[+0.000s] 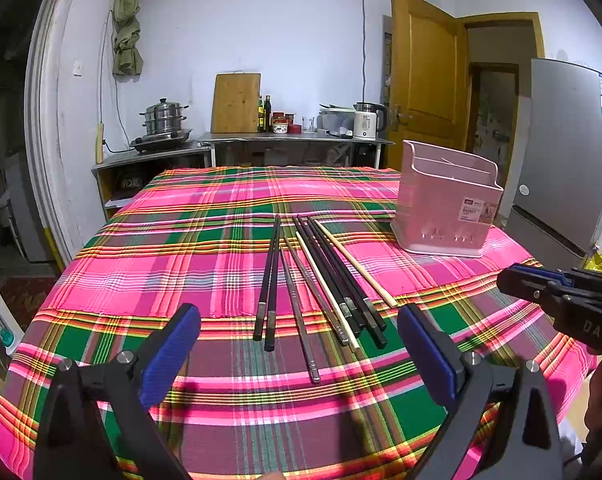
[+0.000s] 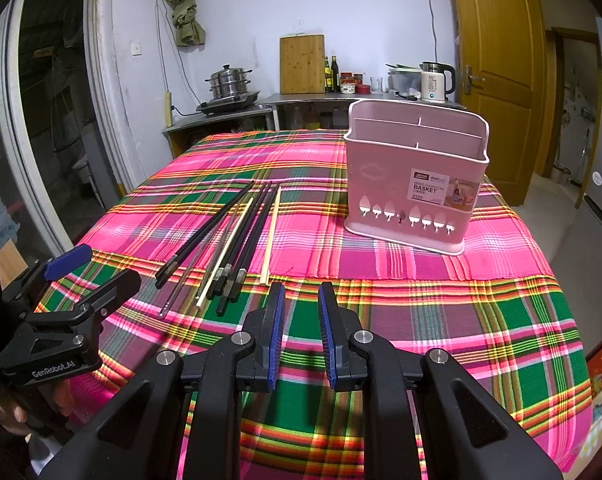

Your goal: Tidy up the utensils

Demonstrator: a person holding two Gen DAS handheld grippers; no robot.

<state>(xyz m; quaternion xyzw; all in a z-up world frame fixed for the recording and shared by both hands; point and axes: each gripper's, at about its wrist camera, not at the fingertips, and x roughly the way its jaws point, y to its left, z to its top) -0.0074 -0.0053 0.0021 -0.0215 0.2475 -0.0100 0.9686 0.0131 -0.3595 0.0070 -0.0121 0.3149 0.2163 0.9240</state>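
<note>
Several chopsticks lie side by side on the plaid tablecloth: a black pair at the left, grey metal ones, pale wooden ones and more black ones. In the right wrist view the same chopsticks lie ahead and to the left. An empty pink divided basket stands upright at the right. My left gripper is wide open, just short of the chopsticks' near ends. My right gripper hovers over the cloth with a narrow gap and nothing in it.
Each gripper shows in the other's view: left gripper, right gripper. Behind the table a steel counter carries a steamer pot, cutting board, bottles and a kettle. A fridge and wooden door stand at the right.
</note>
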